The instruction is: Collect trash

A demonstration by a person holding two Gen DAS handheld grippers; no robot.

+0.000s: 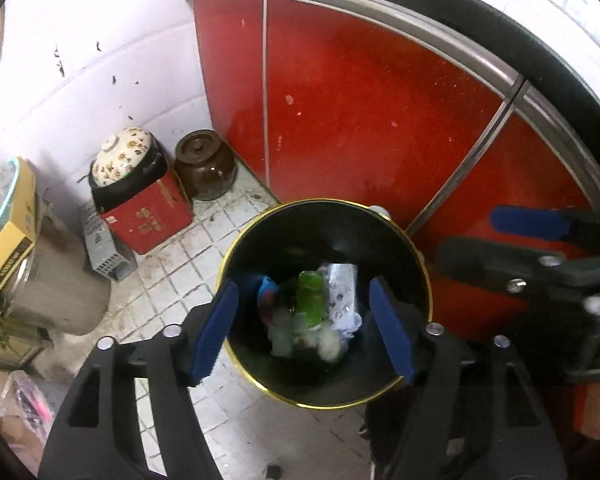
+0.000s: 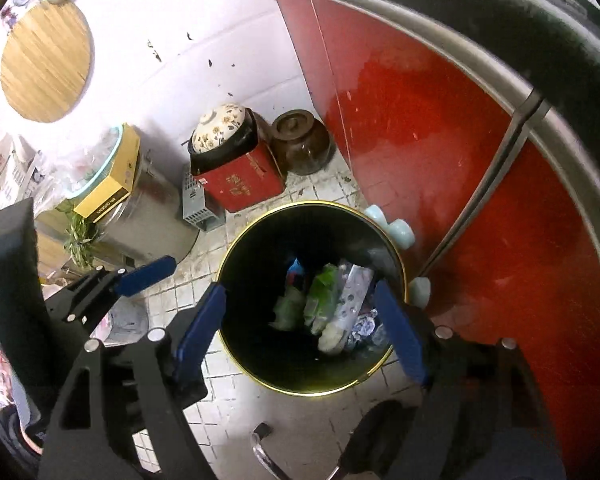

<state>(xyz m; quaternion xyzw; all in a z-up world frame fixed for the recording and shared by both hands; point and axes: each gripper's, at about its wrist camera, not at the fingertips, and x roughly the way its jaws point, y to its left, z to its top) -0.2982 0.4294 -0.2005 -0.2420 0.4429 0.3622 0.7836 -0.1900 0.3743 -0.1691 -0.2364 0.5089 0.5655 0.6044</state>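
**Now over the bin, both grippers empty**

Overhead, at far left: a yellow carton (image 2: 112, 184) atop a steel drum (image 2: 156, 220), with a grey perforated basket (image 2: 198, 204) on the floor beside it. Further right, against the white wall: a red tin (image 1: 148, 216) carrying a black pot under a floral lid (image 1: 122, 158), and just beside it a brown lidded jar (image 1: 206, 164). Nearer, at centre: a black trash bin (image 1: 380, 394) with a gold rim, upright on tiled floor, close to the red cabinet doors (image 1: 360, 100).

Inside the bin, from left: a blue-and-red wrapper (image 1: 266, 292), pale crumpled tissue (image 2: 286, 308), a green packet (image 1: 312, 296), a white dotted sheet (image 1: 342, 292), and a crumpled printed scrap (image 2: 364, 326). All of it lies at the bottom, well below the rim.

Left gripper (image 1: 304, 328) spread wide above the bin mouth, nothing between the blue pads (image 1: 214, 330). Right gripper (image 2: 302, 332) likewise wide apart and empty.

Probably a drop just completed or a check on the contents. For a clean finish: straight up clear of the rim, no tilt against the thin wall, no brushing of the neighbouring gripper, then off for further litter, none identifiable on the visible floor.
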